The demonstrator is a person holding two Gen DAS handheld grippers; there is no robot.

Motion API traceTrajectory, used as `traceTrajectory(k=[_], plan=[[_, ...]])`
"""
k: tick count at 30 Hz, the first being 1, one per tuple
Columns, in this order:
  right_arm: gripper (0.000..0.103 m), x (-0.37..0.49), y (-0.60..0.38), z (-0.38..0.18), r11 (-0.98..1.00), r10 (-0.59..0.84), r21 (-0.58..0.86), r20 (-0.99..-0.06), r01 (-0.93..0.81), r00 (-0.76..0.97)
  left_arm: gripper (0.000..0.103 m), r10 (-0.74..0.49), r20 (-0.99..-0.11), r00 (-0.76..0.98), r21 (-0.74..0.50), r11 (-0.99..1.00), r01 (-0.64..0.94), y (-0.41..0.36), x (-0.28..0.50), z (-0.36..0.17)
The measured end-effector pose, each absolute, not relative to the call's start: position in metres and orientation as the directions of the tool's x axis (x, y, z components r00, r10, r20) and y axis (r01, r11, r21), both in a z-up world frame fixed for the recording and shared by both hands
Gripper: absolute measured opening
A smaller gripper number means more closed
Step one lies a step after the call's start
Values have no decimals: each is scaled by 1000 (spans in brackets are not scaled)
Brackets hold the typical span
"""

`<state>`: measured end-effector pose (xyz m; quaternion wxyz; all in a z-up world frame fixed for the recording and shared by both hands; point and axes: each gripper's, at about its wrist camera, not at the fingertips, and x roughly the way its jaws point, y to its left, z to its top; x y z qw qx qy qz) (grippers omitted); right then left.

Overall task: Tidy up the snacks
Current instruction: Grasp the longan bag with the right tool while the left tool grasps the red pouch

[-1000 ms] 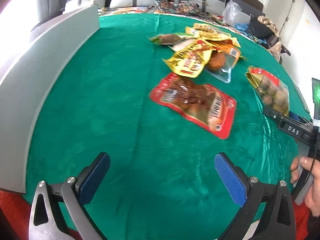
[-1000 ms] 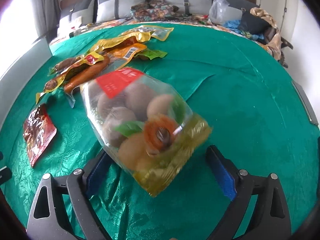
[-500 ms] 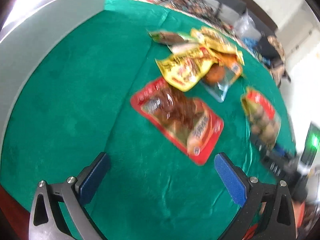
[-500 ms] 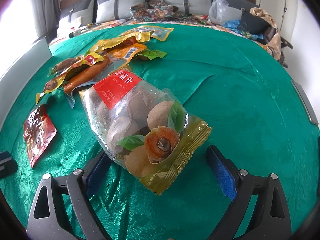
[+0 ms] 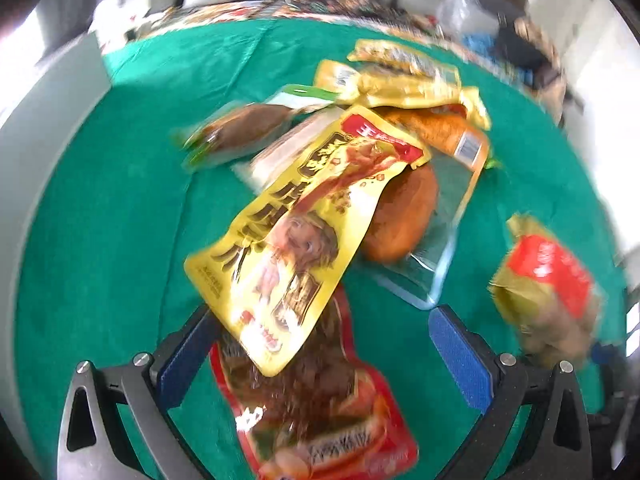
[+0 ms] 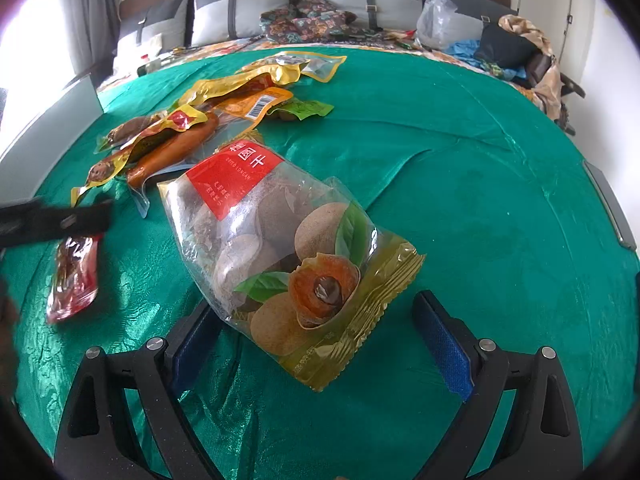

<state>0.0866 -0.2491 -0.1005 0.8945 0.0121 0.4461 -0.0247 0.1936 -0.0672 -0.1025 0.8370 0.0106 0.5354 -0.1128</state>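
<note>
My left gripper (image 5: 320, 352) is open and low over the green cloth (image 5: 120, 240). A red snack packet (image 5: 320, 408) lies between its fingers. A yellow packet (image 5: 288, 232) overlaps the red one's far end. Behind are an orange sausage pack (image 5: 408, 208) and more yellow packs (image 5: 400, 72). My right gripper (image 6: 318, 344) is open too. The clear dried-longan bag (image 6: 280, 248) with a red label lies flat on the cloth, its near end between the fingers; no pad visibly touches it. That bag (image 5: 548, 280) shows blurred in the left wrist view.
A grey panel (image 5: 40, 120) borders the cloth on the left. Grey cushions (image 6: 240, 12) and a clutter of bags and clothes (image 6: 512, 44) lie at the back. The left gripper (image 6: 52, 220) shows as a dark blur over the red packet (image 6: 74, 276).
My left gripper has moved forward to the snack pile, so the red packet now sits between its fingers. The longan bag has dropped from tilted in the air to flat on the cloth.
</note>
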Motion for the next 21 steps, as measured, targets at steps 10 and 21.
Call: traceTrajectory(k=[10, 21], plan=[[96, 88, -249, -101, 999, -31, 2, -799, 54, 600, 98, -81, -938, 337, -15, 981, 192, -48, 164, -107], [94, 76, -267, -90, 990, 115, 141, -846, 11, 521, 45, -222, -911, 348, -104, 939, 329, -16, 113, -89]])
